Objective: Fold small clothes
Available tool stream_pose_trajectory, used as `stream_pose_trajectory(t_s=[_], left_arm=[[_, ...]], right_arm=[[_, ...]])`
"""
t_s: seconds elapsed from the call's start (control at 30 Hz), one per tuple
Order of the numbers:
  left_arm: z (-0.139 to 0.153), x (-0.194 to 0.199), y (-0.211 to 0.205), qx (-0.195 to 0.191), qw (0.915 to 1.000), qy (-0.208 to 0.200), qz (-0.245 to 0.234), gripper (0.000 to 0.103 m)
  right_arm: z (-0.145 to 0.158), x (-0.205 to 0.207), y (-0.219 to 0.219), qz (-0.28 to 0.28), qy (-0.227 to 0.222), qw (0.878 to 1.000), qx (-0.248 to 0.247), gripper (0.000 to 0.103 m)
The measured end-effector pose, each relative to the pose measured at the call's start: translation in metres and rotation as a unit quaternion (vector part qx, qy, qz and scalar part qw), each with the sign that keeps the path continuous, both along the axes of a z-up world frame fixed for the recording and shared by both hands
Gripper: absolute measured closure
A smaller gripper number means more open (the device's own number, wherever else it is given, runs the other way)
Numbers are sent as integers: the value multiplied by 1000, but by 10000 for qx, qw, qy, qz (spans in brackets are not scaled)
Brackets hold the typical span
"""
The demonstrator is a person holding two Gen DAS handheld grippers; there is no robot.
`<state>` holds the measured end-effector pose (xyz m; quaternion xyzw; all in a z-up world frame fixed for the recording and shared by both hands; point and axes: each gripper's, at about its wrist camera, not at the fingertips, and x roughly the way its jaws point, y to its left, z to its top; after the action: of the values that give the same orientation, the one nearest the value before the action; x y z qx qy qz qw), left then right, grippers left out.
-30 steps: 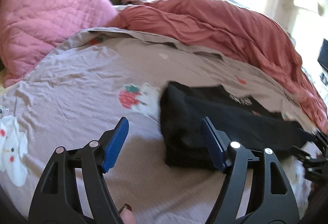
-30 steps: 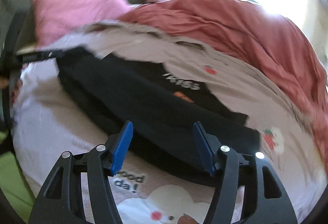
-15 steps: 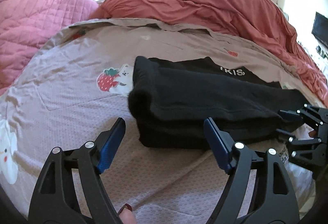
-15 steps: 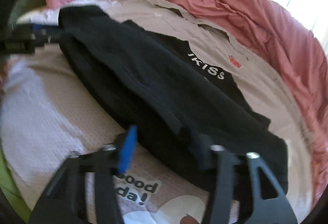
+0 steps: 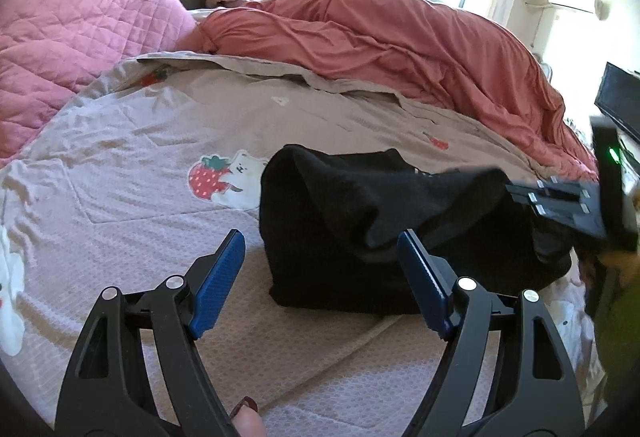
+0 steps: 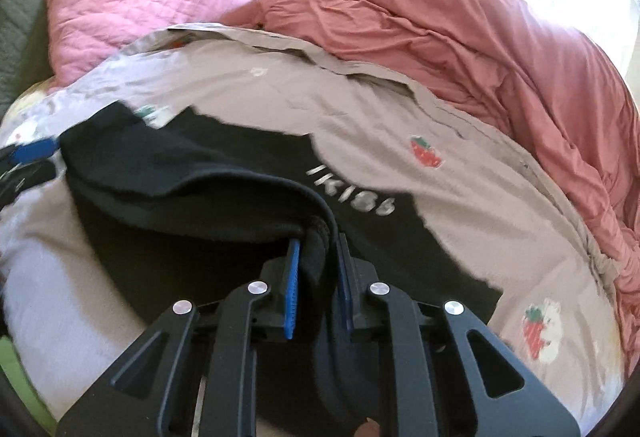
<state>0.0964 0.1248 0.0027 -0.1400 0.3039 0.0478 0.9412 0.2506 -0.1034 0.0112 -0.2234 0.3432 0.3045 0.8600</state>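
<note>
A: Right gripper (image 6: 316,249)?
B: Jaws just closing, now clenched on a thick folded edge of the black garment (image 6: 192,173), lying bunched on the bed's printed quilt (image 5: 120,165).
A: Left gripper (image 5: 320,269)?
B: Jaws spread, empty, beside the soft heap.

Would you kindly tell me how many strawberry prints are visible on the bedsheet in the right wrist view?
3: one strawberry right of the black garment's lettering, one beside a bear at lower right, one blurred at the garment's upper-left edge. The garment may hide others.
</note>
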Motion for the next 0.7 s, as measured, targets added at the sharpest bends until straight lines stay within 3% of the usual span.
stream_pose_trajectory(t_s=[0.2, 0.27, 0.3, 0.33, 0.47, 0.7], left_arm=[[-11, 9, -5, 23, 9996, 253, -134, 32], [-14, 10, -5, 24, 9994, 311, -139, 32], [-15, 10, -5, 15, 9993, 332, -144, 32], [-16, 11, -5, 2, 9993, 357, -146, 32], [-18, 17, -4, -124, 9989, 380, -240, 31], [-14, 50, -14, -223, 9960, 576, -642, 22]], right_arm=[[-14, 59, 6, -613, 116, 9979, -164, 82], [-18, 75, 1, -875, 218, 9959, -96, 65], [-17, 82, -4, -1056, 226, 9942, -2, 52], [-15, 85, -8, -1161, 206, 9930, 85, 47], [3, 80, -35, -1342, -35, 9897, 501, 35], [25, 26, -82, -1328, -850, 9855, 621, 34]])
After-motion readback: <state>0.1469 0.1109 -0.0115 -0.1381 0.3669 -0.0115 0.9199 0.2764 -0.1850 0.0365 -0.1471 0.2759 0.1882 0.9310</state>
